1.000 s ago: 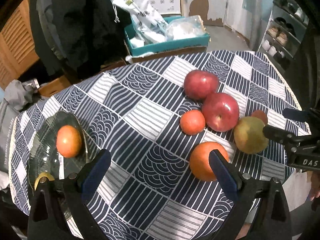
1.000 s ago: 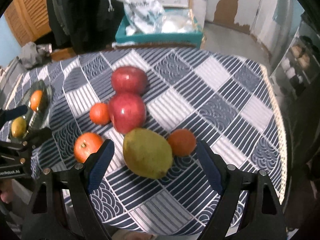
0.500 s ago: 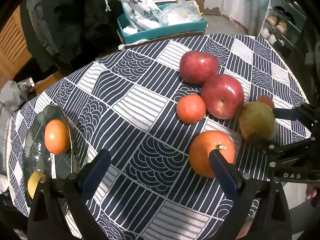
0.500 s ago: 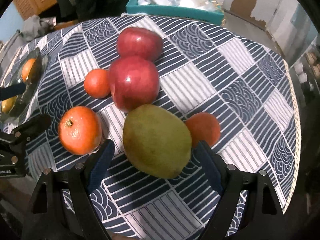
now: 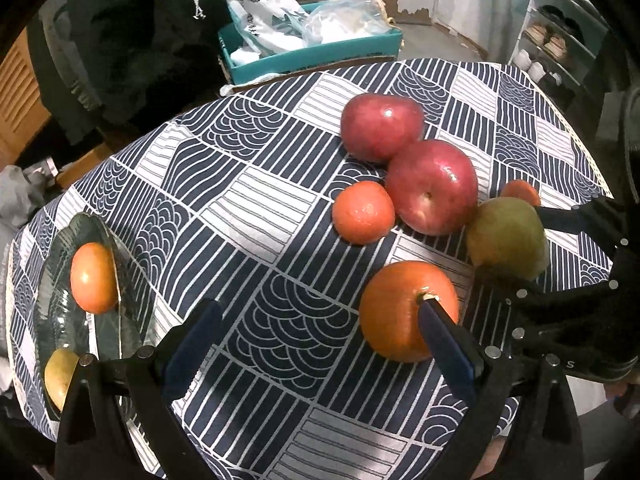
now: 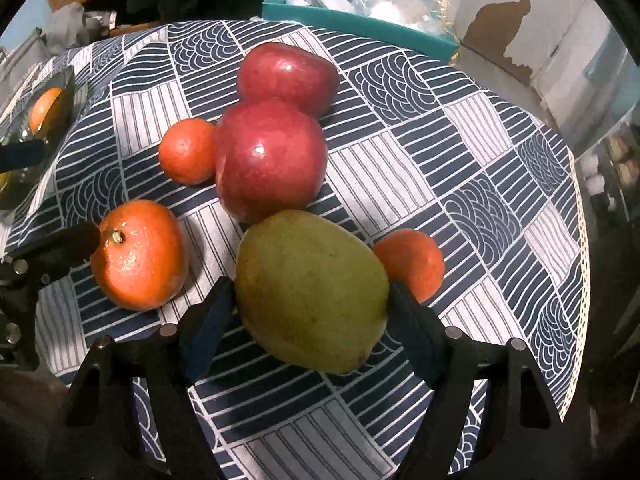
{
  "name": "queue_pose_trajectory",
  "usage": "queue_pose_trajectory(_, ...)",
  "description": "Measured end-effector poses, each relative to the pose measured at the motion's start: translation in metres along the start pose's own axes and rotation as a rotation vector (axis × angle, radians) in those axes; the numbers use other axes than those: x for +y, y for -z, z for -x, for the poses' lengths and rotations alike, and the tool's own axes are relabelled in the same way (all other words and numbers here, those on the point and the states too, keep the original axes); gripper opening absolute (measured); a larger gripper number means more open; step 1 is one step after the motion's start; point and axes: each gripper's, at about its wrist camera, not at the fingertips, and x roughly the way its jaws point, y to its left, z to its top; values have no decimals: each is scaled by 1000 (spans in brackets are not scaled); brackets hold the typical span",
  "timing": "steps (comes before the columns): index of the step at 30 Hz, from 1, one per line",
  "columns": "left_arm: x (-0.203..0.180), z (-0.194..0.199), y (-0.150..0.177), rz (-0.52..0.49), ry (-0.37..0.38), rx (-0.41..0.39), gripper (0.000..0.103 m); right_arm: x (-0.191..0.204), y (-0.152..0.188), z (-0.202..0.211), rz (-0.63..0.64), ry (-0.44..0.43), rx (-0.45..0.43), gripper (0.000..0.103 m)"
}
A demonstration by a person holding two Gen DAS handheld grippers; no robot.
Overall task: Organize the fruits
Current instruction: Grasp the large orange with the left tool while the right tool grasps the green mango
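A green mango (image 6: 312, 292) lies on the patterned tablecloth (image 6: 400, 168) between the fingers of my right gripper (image 6: 308, 312). Its jaws are closing, and both pads touch the mango's sides. A big orange (image 5: 404, 308) sits partly behind the right finger (image 5: 448, 344) of my left gripper (image 5: 320, 340), which is open over bare cloth. Two red apples (image 5: 432, 188) (image 5: 380, 124) and a small tangerine (image 5: 362, 212) lie just beyond. Another small tangerine (image 6: 412, 260) rests behind the mango.
A dark glass plate (image 5: 132, 312) at the table's left edge holds an orange fruit (image 5: 92, 276) and a yellowish one (image 5: 60, 372). A teal box (image 5: 312, 56) with plastic bags stands beyond the far edge. The table drops away close on the right.
Both grippers have sunk closer to the table. The right gripper's fingers have narrowed onto the green mango. The orange now sits nearer the left gripper's right finger.
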Motion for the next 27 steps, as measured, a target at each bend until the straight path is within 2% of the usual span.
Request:
queue_pose_trajectory(2, -3, 0, 0, -6, 10, -3, 99, -1, 0, 0, -6, -5, -1, 77)
queue_pose_trajectory(5, -8, -1, -1, -20, 24, -5, 99, -8, 4, 5, -57, -57, 5, 77)
queue_pose_trajectory(12, -19, -12, -4, -22, 62, 5, 99, -21, 17, 16, -121, -75, 25, 77)
queue_pose_trajectory(17, -22, -21, -8, 13, 119, 46, 99, -33, 31, 17, -168, -75, 49, 77)
queue_pose_trajectory(23, -31, -38, -7, 9, 148, 85, 99, -43, 38, 19, -220, -108, 46, 77)
queue_pose_trajectory(24, -32, -41, -7, 5, 148, 93, 98, -42, 38, 19, -220, -108, 44, 77)
queue_pose_trajectory(26, -33, -46, -4, -2, 150, 109, 84, -44, 39, 17, -223, -110, 40, 77)
queue_pose_trajectory(27, -32, -48, -4, -3, 162, 116, 81, -45, 39, 17, -226, -112, 39, 77)
